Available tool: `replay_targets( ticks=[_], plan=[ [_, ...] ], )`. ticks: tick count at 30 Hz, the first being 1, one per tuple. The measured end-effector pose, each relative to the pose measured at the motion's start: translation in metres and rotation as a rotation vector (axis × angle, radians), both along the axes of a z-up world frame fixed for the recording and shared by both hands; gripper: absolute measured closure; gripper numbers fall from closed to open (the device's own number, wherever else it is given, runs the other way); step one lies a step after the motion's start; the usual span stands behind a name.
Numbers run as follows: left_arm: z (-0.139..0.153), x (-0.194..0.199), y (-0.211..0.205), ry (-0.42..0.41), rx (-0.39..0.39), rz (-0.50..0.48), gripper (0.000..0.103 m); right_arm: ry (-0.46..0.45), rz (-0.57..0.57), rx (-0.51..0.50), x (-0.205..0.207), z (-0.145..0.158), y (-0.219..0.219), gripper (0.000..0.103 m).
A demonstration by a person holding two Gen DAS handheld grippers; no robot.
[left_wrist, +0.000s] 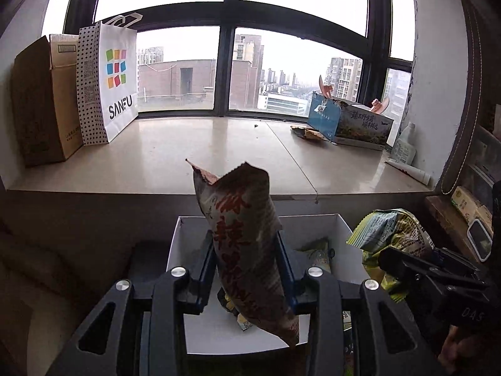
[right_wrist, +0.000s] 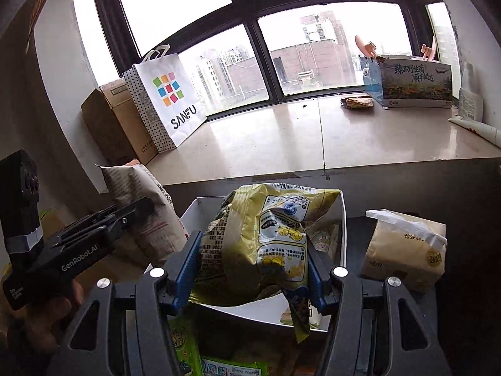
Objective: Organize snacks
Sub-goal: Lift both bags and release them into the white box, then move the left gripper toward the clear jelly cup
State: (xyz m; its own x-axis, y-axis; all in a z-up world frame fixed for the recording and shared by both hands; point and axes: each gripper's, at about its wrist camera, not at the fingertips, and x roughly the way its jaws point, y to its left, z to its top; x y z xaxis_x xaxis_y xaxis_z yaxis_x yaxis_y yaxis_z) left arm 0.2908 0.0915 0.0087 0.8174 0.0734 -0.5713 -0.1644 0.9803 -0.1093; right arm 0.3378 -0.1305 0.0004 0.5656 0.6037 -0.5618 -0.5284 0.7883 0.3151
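Note:
My left gripper (left_wrist: pixel 245 244) is shut on a tall grey snack bag with red characters (left_wrist: pixel 241 228) and holds it upright over a white open box (left_wrist: pixel 341 225). The same bag shows in the right wrist view (right_wrist: pixel 141 206), with the left gripper (right_wrist: pixel 94 235) at the left. My right gripper (right_wrist: pixel 253 250) is shut on a yellow-green snack bag (right_wrist: pixel 256 238) above the same white box (right_wrist: pixel 343 235). That bag and the right gripper (left_wrist: pixel 438 279) show at the right of the left wrist view (left_wrist: pixel 391 228). Small snack packets lie in the box (left_wrist: pixel 316 250).
A beige tissue pack (right_wrist: pixel 407 250) lies right of the box. Green snack packs (right_wrist: pixel 188 338) lie in front. On the window ledge (left_wrist: pixel 219 150) stand a cardboard carton (left_wrist: pixel 43 100), a white SANFU paper bag (left_wrist: pixel 109 81), a printed carton (left_wrist: pixel 353 122) and a crumpled wrapper (left_wrist: pixel 308 133).

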Motion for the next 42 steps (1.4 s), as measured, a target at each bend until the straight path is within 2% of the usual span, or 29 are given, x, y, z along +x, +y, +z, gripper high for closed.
replay_targets(
  ticks=[4,8,10,11,12,16,25,28,32,37,42],
  plan=[
    [-0.021,0.017,0.004,0.052,0.026,-0.001,0.063,0.020,0.007,-0.046,0.018,-0.014,0.020,0.040],
    [-0.040,0.030,0.011,0.103,0.010,-0.003,0.060,0.061,0.004,-0.080,0.035,-0.027,0.034,0.039],
    [-0.044,0.033,0.017,0.131,0.007,0.029,0.043,0.082,-0.002,-0.077,0.042,-0.032,0.035,0.029],
    [-0.045,0.033,0.020,0.142,0.014,0.044,0.019,0.091,-0.009,-0.073,0.045,-0.034,0.035,0.008],
    [-0.044,0.032,0.021,0.137,0.015,0.044,0.001,0.086,-0.018,-0.071,0.046,-0.034,0.034,0.000],
    [-0.038,0.020,0.021,0.114,0.019,0.015,0.000,0.084,-0.039,-0.105,0.044,-0.034,0.030,0.000],
    [-0.020,-0.019,0.013,0.061,-0.016,-0.056,0.000,-0.005,-0.024,-0.081,0.010,-0.013,0.013,0.000],
    [-0.015,-0.042,0.008,0.047,-0.007,-0.084,0.000,-0.066,-0.016,-0.095,-0.012,-0.003,0.006,0.000],
    [-0.007,-0.080,0.001,0.011,-0.036,-0.141,0.000,-0.141,0.007,-0.107,-0.044,0.008,-0.005,0.000],
    [-0.003,-0.136,-0.012,-0.038,-0.039,-0.212,0.000,-0.192,0.061,-0.096,-0.092,0.012,-0.025,0.000],
    [-0.012,-0.181,-0.028,-0.037,-0.003,-0.262,0.000,-0.218,0.093,-0.110,-0.144,0.006,-0.048,0.000]
  ],
)
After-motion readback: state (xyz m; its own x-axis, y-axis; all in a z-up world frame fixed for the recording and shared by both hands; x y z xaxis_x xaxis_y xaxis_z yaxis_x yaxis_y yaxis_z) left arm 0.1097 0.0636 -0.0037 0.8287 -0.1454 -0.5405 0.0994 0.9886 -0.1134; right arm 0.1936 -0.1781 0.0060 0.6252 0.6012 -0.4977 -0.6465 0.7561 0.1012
